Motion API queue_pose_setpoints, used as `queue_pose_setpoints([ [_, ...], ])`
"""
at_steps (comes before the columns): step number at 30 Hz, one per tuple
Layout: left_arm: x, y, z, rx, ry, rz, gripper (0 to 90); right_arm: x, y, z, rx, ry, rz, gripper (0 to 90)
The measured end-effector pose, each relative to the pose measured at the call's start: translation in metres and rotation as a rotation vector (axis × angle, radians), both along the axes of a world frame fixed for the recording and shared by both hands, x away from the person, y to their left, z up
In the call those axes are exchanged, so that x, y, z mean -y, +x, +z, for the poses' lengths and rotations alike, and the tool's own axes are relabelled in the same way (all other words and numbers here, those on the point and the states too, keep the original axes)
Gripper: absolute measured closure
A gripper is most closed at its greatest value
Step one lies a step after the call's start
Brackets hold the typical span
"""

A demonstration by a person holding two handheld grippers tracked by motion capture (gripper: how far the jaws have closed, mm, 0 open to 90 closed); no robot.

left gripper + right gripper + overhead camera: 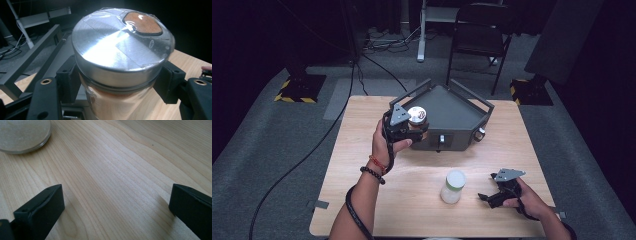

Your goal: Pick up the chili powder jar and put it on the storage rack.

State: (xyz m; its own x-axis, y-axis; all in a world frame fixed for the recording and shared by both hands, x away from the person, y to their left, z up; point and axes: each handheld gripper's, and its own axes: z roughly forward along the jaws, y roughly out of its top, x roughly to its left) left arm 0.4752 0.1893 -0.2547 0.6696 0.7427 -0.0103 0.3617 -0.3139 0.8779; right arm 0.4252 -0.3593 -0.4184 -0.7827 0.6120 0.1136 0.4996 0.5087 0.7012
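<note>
From above, the left gripper (411, 131) holds a jar (416, 116) beside the grey tray (457, 112). Its own view shows clear tape across the lid (117, 47). The right gripper (492, 196) rests open on the desk (412, 200).

A table (362, 200) stands in the middle of the floor, with a tray (457, 112) at its far edge. Just left of the tray's front, the left gripper (414, 131) holds a jar (416, 116) up off the table. Nearer the person, right of centre, a second jar (453, 186) stands on the wood. The right gripper (484, 198) rests just to its right. A chair (479, 30) stands behind the table.
</note>
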Motion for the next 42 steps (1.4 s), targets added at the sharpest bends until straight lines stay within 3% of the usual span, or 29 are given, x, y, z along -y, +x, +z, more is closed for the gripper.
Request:
queue_pose_setpoints([
  [18, 0.018, 0.032, 0.003, 0.015, 0.041, 0.014, 31.7, 0.0, 0.0, 0.0, 0.001, 0.0, 0.001, 0.0],
  [42, 0.035, 0.072, -0.004, -0.012, 0.062, 0.047, 31.7, 0.0, 0.0, 0.0, 0.001, 0.0, 0.002, 0.0],
])
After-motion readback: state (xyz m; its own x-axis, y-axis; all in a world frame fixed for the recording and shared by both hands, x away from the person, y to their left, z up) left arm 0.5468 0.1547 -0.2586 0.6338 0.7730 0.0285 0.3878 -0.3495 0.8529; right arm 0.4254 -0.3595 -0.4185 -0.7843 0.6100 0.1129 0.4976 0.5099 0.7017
